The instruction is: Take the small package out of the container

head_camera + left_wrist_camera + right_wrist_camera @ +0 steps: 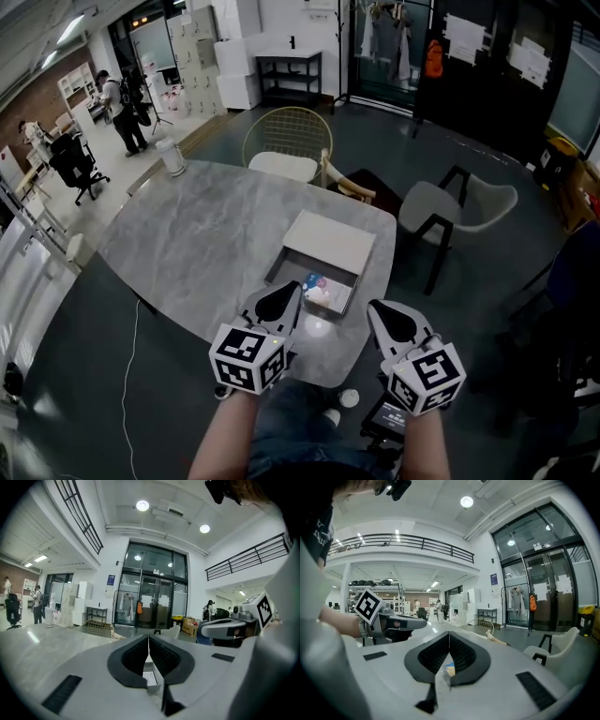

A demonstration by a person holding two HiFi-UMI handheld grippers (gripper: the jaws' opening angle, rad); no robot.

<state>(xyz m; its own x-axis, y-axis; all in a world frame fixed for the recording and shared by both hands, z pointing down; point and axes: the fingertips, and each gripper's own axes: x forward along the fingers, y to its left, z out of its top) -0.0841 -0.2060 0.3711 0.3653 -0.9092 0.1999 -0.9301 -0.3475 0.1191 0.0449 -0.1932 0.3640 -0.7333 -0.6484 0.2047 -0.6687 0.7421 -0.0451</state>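
Note:
A shallow grey container (277, 272) lies on the marble table (187, 244), its white lid (330, 242) slid back so the near end is uncovered. The small package (320, 289), white with colourful print, lies in that uncovered end. My left gripper (292, 289) hovers at the container's near left corner, jaws shut with nothing held. My right gripper (375, 307) is to the right of the container, over the table's front edge, also shut and empty. Below the shut jaws, the left gripper (149, 637) view shows the container (151, 679). The right gripper (449, 633) view shows the package (450, 670).
A white cylinder (172, 157) stands at the table's far left corner. A gold wire chair (286, 141) sits behind the table and a grey chair (459, 206) to its right. People stand far back left. A cable (131, 375) runs across the floor.

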